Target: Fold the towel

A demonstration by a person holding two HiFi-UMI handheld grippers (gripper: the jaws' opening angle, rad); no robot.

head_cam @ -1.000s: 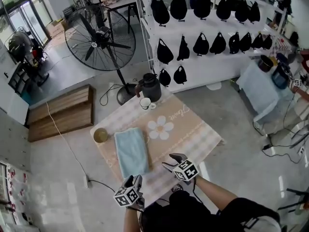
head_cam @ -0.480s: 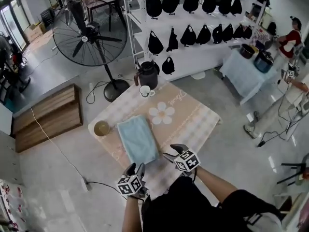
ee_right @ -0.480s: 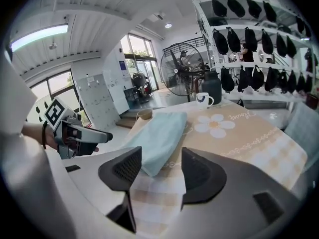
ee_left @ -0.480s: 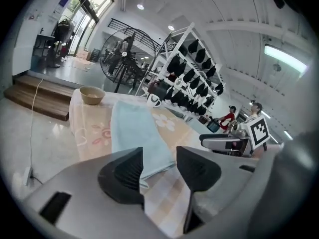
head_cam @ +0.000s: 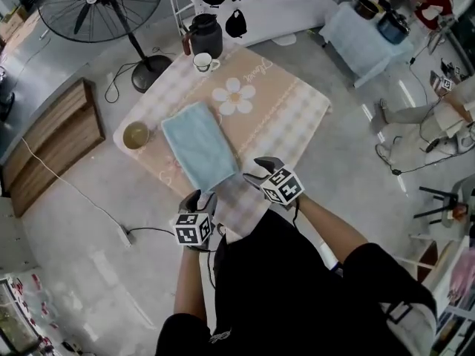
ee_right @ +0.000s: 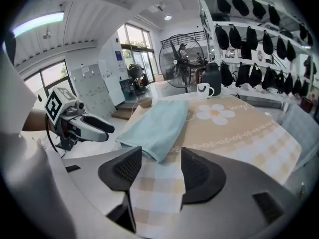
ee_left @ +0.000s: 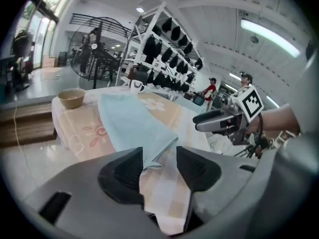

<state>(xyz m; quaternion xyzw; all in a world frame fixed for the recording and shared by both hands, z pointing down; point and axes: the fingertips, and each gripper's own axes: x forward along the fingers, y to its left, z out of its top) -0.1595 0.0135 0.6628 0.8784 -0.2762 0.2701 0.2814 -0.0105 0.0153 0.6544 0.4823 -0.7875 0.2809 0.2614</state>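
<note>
The left gripper (ee_left: 159,169) has its fingers (ee_left: 122,176) spread wide and released, with nothing grasped. The towel's (ee_left: 132,121) near corner shows in the gap between them, but the pads do not press on it and I cannot tell whether they touch it. The right gripper (ee_right: 157,171) matches this: its fingers (ee_right: 199,176) are wide apart and empty, aimed at the towel's near edge, which lies just beyond the tips.

From the head view, each gripper sits at the towel's near end, one off each near corner, and both tilt down toward it. This looks like a deliberate line-up. With one gripper per corner, both can pinch the near edge together and carry it over to the far edge, keeping the fold square. The wide spread probably gives each pair of fingers room to slide one pad under the cloth's edge.

The towel lies flat on the desk (head_cam: 289,110) as a long strip, running away from the person. A bowl (head_cam: 136,134) stands just beside the towel's left edge. A cup (head_cam: 202,63) and a kettle (head_cam: 202,34) stand well beyond its far end, out of the fold's way.
</note>
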